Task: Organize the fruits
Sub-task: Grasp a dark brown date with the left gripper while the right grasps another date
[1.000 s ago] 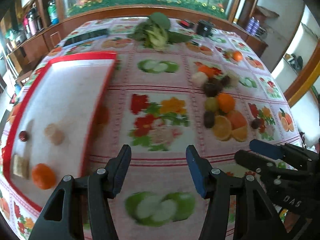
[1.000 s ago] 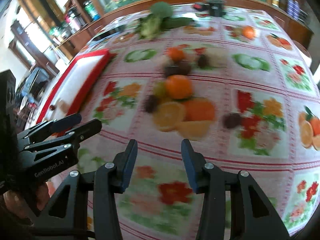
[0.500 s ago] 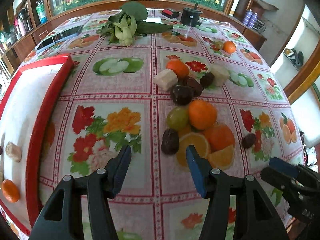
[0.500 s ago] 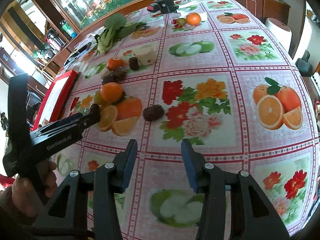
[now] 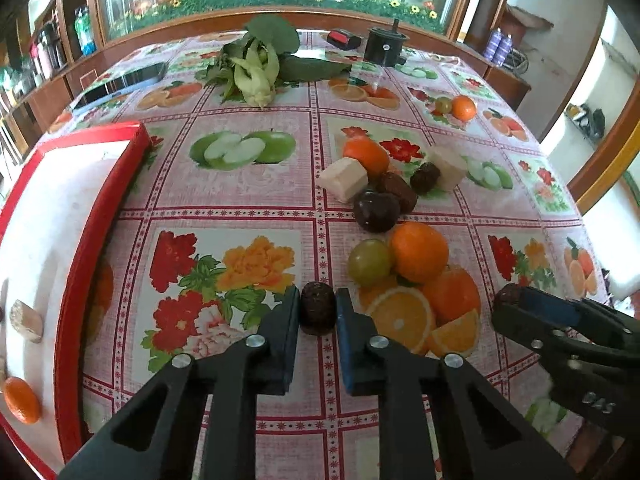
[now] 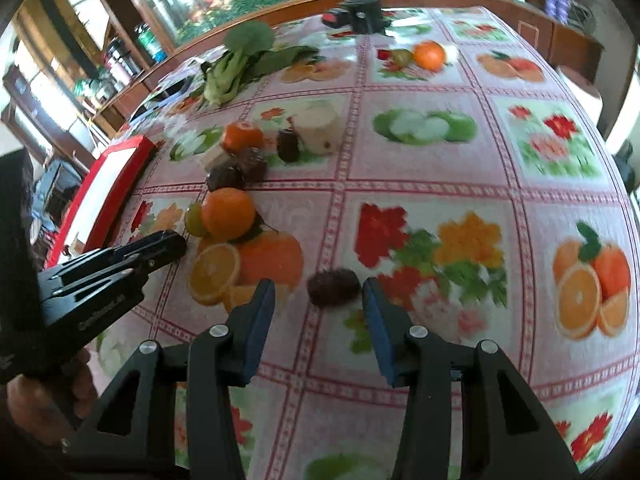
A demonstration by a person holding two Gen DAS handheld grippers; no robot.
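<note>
On a counter (image 5: 240, 200) covered with a fruit-print cloth, the left gripper (image 5: 318, 312) clamps a dark date (image 5: 318, 314) between its two fingers, just in front of a green grape (image 5: 370, 262) and an orange (image 5: 419, 252) that touch each other. The right gripper (image 6: 318, 296) stands with its jaws spread wide around a second dark date (image 6: 334, 286), which lies on the cloth between the fingers without touching either. In the left wrist view that gripper's tip shows at right, near the printed orange slices. Beyond the orange lies a cluster: a dark plum (image 5: 376, 210), more dates, two pale cubes (image 5: 345, 179) and a smaller orange (image 5: 366, 155). A red-rimmed white tray (image 5: 86, 236) sits at the counter's left side, holding a small orange (image 5: 21, 400) and a pale brown piece (image 5: 26, 321). Leafy greens (image 5: 256, 64) rest at the far end, near a black pot (image 5: 385, 46). Another orange (image 5: 463, 108) and grape sit apart at far right. A hand (image 6: 44, 396) grips the left tool's handle.
</note>
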